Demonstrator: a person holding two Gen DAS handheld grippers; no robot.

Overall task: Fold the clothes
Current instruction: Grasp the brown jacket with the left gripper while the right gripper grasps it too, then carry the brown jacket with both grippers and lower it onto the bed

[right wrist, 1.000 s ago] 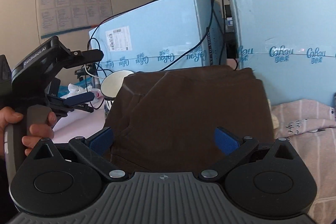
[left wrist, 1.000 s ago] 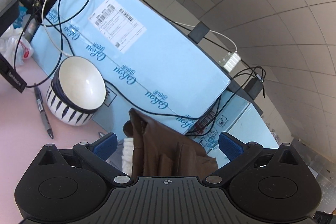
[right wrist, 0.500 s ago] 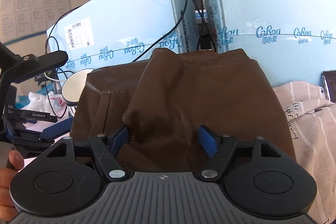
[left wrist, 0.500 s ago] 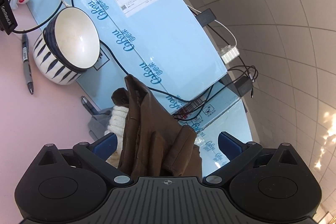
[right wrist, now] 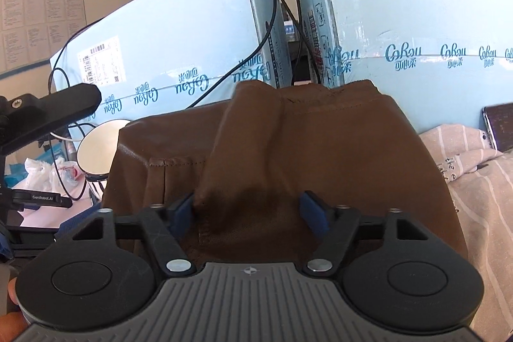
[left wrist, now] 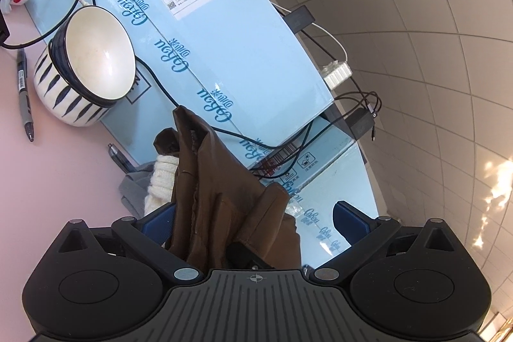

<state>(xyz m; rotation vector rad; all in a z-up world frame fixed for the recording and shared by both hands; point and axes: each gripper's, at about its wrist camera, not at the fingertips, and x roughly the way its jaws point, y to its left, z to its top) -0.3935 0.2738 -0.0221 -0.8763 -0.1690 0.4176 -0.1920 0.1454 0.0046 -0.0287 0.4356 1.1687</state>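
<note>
A brown leather-like garment (right wrist: 288, 156) fills the middle of the right wrist view, with a raised fold of it standing between the blue pads of my right gripper (right wrist: 248, 213). The jaws are partly closed around that fold. In the left wrist view the same garment (left wrist: 221, 197) hangs edge-on between the wide-open jaws of my left gripper (left wrist: 253, 220), apart from the right pad. A cream knit piece (left wrist: 160, 181) and a grey cloth (left wrist: 134, 188) lie beside it.
Light blue cartons (left wrist: 224, 31) with black cables stand close behind. A striped bowl (left wrist: 86, 66) and a pen (left wrist: 24, 95) sit on the pink table (left wrist: 64, 181). A striped shirt (right wrist: 474, 181) and a phone (right wrist: 498, 127) lie at the right.
My right gripper's jaws have narrowed around a raised fold of the brown garment and moved closer to it. The left gripper has tilted and shifted, staying open.
</note>
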